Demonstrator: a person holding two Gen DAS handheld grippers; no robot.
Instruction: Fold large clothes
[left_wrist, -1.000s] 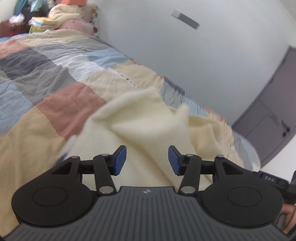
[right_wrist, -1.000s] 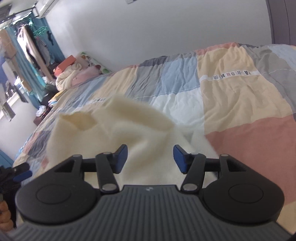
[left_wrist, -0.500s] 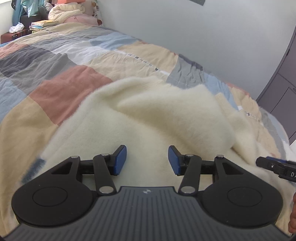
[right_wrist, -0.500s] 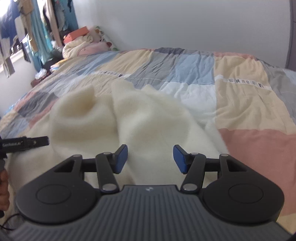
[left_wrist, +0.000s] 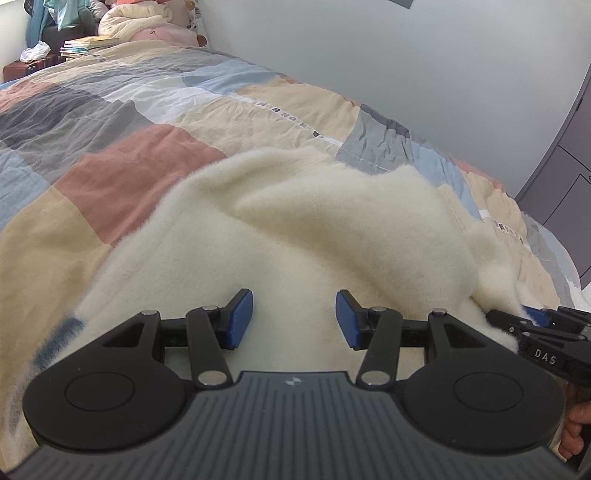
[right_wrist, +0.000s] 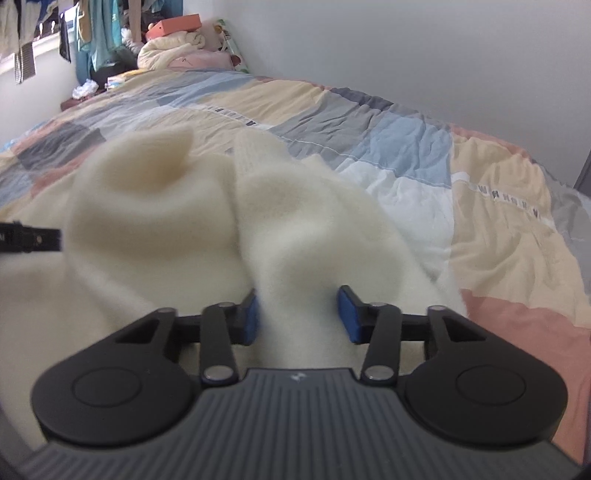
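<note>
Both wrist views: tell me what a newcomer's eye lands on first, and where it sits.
First, the fluffy cream garment, heaped in soft folds on the bed right ahead of both grippers. Under it spreads the patchwork quilt in pink, blue, grey and tan blocks, running back to a pile of bedding at the far end. A ridge of fleece rises between the blue pads of the right gripper.

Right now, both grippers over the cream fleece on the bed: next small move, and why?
Probably finish closing the right gripper on the raised ridge of the cream fleece garment bunched between its fingers. Its jaws have just been closing, yet the frame shows them wide, pads beside the fabric. The left gripper stands open above flat fleece, so it holds nothing.
</note>
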